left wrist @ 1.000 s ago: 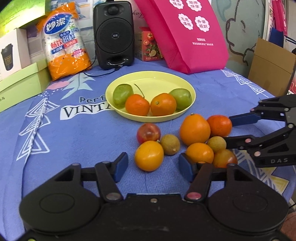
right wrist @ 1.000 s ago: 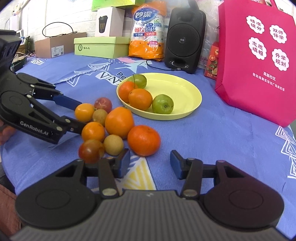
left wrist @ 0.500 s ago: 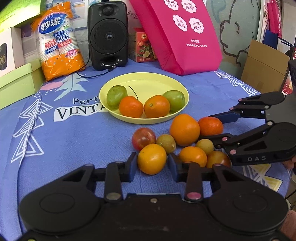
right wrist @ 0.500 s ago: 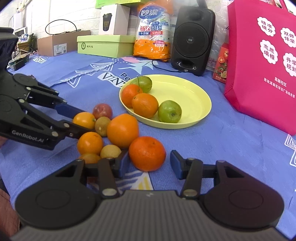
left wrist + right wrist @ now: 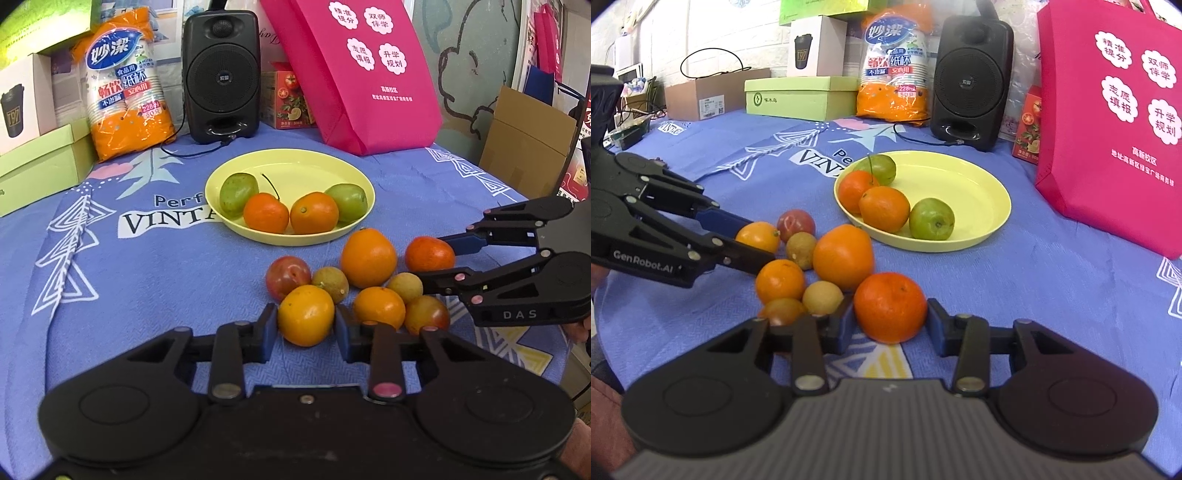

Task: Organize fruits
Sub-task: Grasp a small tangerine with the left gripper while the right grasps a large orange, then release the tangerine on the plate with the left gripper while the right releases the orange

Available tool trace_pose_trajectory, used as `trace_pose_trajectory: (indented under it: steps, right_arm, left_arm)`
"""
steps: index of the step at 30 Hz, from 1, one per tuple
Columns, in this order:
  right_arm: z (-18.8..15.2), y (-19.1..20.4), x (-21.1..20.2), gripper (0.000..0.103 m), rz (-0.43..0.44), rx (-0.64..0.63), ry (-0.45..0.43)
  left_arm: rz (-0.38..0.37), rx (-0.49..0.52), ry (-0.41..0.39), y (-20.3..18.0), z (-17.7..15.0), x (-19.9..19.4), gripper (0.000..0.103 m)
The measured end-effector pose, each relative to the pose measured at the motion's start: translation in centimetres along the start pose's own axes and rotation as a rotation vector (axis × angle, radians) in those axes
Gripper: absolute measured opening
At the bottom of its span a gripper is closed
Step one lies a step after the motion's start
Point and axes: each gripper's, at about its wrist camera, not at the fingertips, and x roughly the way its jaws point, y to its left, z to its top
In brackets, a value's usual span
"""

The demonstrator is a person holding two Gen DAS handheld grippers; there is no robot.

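A yellow plate (image 5: 295,164) (image 5: 979,184) on the blue cloth holds two green fruits and two small oranges. In front of it lies a cluster of loose fruit. My left gripper (image 5: 306,326) is shut on a yellow-orange fruit (image 5: 306,314), also seen in the right wrist view (image 5: 757,236), resting on the cloth. My right gripper (image 5: 889,326) has its fingers against both sides of a deep orange mandarin (image 5: 890,312) (image 5: 429,254) at the cluster's edge. A large orange (image 5: 368,256), a red plum (image 5: 288,277) and small brown fruits lie between.
Behind the plate stand a black speaker (image 5: 221,74), an orange pack of paper cups (image 5: 125,85), a pink bag (image 5: 354,70) and green boxes (image 5: 40,158). A speaker cable (image 5: 192,151) lies on the cloth. The table edge is at the right.
Both grippers moved forward onto the fruit cluster and closed: the left around the yellow-orange fruit, the right around the mandarin.
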Motion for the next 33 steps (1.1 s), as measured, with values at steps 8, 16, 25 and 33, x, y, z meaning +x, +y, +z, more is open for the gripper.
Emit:
trace_pose_trajectory:
  steps: [8,16,25,33]
  right_arm:
    - [-0.6,0.3,-1.9,0.039,-0.005,-0.003,-0.015]
    - [-1.2,0.7,-4.6,0.039,0.001,-0.014,-0.041]
    - [1.2,-0.8,-4.5,0.039,-0.009,-0.031,-0.079]
    - [5.8,-2.9,-0.2,0.039,-0.042,-0.042,-0.086]
  left_arm:
    - [0.014,0.003,-0.021,-0.2,-0.1,-1.8,0.032]
    - [0.018,-0.001,-0.034,-0.4,-0.3,-3.1,0.032]
    - [0.016,0.034,-0.072,-0.5,3.8,-2.3,0.032]
    - [0.028,0.063,-0.045,-0.4,9.3,3.2,0.032]
